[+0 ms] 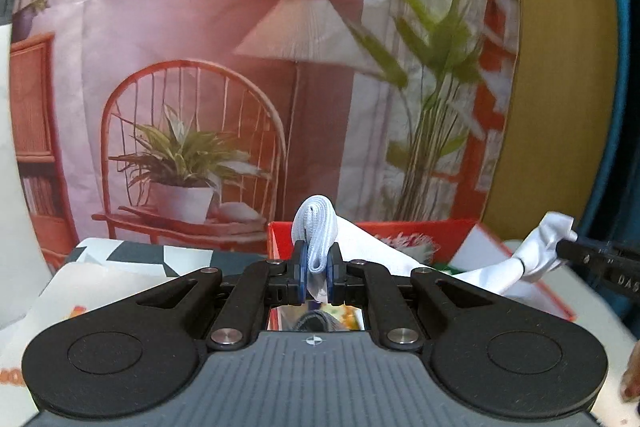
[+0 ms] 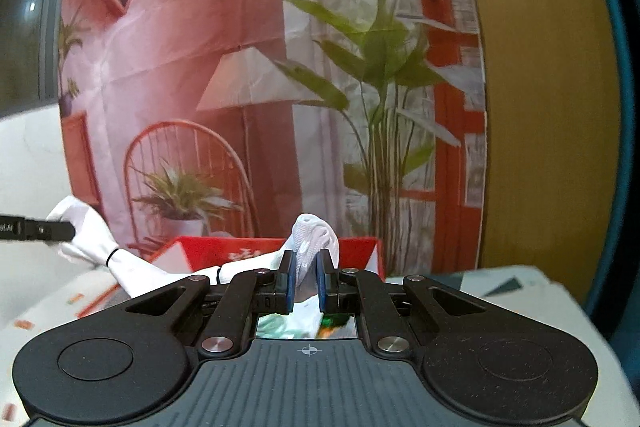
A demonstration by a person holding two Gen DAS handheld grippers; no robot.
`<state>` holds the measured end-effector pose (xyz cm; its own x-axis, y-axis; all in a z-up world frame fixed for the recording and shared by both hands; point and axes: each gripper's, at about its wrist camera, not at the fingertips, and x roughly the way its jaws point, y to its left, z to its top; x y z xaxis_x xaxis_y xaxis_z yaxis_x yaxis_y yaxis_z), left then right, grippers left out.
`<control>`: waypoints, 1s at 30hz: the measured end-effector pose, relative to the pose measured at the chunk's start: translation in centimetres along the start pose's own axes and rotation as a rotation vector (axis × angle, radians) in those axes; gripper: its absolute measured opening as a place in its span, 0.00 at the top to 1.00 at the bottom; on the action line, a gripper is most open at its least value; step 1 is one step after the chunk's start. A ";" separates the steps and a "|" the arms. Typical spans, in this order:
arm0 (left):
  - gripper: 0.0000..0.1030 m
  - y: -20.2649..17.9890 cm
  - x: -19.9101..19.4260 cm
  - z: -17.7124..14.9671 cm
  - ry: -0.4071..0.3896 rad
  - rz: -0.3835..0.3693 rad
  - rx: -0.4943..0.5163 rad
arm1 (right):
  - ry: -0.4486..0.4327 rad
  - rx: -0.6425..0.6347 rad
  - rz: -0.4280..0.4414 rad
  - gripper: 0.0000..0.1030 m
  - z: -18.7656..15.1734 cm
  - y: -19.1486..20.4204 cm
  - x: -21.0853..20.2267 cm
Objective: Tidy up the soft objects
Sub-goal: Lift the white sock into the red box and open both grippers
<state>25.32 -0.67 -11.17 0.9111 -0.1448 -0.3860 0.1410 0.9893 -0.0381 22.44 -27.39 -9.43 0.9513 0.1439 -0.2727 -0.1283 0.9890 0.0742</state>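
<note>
A white cloth [image 1: 376, 247] is stretched between both grippers above an open red box [image 1: 424, 231]. My left gripper [image 1: 317, 267] is shut on one end, a folded ribbed hem [image 1: 316, 223] standing up between its blue pads. My right gripper [image 2: 306, 277] is shut on the other end of the white cloth [image 2: 312, 235]. In the left wrist view the right gripper's tip [image 1: 576, 251] pinches the bunched far end at the right. In the right wrist view the left gripper's tip [image 2: 60, 229] holds the cloth at the left, over the red box [image 2: 248, 251].
A printed backdrop [image 1: 240, 67] of a chair, lamp and plants hangs close behind the box. A patterned grey-and-white surface [image 1: 132, 255] lies left of the box. A yellow panel [image 1: 560, 67] with a teal edge stands at the right.
</note>
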 end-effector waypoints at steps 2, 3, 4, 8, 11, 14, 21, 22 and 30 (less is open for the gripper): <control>0.90 -0.1 1.8 -0.1 0.035 0.006 0.002 | 0.025 -0.026 -0.020 0.90 -0.2 0.3 1.6; 0.90 -0.2 2.6 -0.2 0.055 0.003 0.009 | 0.041 -0.036 -0.029 0.90 -0.3 0.3 2.6; 0.90 -0.2 3.3 -0.4 0.072 -0.001 0.019 | 0.056 -0.045 -0.035 0.90 -0.6 0.4 3.3; 0.90 -0.8 5.4 -1.7 0.147 -0.019 0.063 | 0.124 -0.107 -0.033 0.90 -1.5 1.2 5.6; 0.90 -0.7 6.3 -2.4 0.166 -0.024 0.079 | 0.169 -0.153 -0.028 0.90 -2.2 2.0 6.8; 0.90 -0.6 6.9 -2.8 0.180 -0.031 0.082 | 0.193 -0.152 -0.026 0.90 -2.7 2.1 7.4; 0.77 -0.1 7.4 -2.6 0.176 -0.058 0.084 | 0.217 -0.169 -0.045 0.87 -3.1 2.0 8.0; 0.62 -0.1 7.3 -2.4 0.166 -0.066 0.084 | 0.215 -0.166 -0.046 0.85 -2.9 2.0 8.0; 0.00 -0.9 3.4 -1.0 0.076 -0.108 0.106 | 0.164 -0.091 -0.026 0.44 -1.0 1.5 5.9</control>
<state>27.93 -2.00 -13.43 0.8571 -0.2442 -0.4537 0.2804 0.9598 0.0132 27.58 -24.97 -11.92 0.8973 0.1143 -0.4264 -0.1359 0.9905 -0.0205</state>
